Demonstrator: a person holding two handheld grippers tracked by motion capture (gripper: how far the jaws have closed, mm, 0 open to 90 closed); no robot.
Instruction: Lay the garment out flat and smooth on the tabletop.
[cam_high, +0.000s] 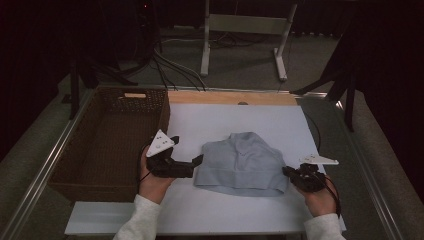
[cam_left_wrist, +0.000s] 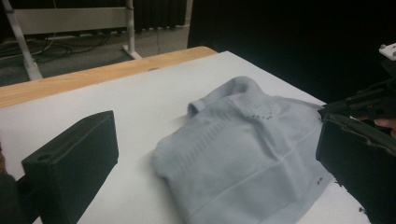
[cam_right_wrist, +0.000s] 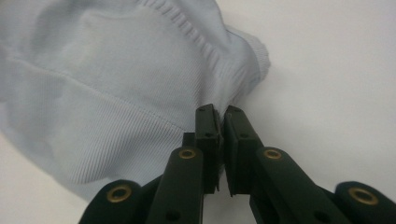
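A light blue knitted sweater (cam_high: 242, 162) lies folded on the white table top (cam_high: 225, 215). My left gripper (cam_high: 186, 150) rests just off the sweater's left edge, its jaws wide open and nothing between them; in the left gripper view the sweater (cam_left_wrist: 243, 149) lies ahead between the two black jaws. My right gripper (cam_high: 287, 171) is at the sweater's lower right corner. In the right gripper view its jaws (cam_right_wrist: 219, 114) are shut, and the ribbed edge of the sweater (cam_right_wrist: 116, 84) runs into their tips.
A brown wicker basket (cam_high: 60, 165) stands along the left side of the table. A wooden strip (cam_high: 232, 97) borders the far edge. Beyond it are white frame legs (cam_high: 205, 40) and cables on the floor. My right gripper (cam_left_wrist: 369, 100) shows at the right of the left gripper view.
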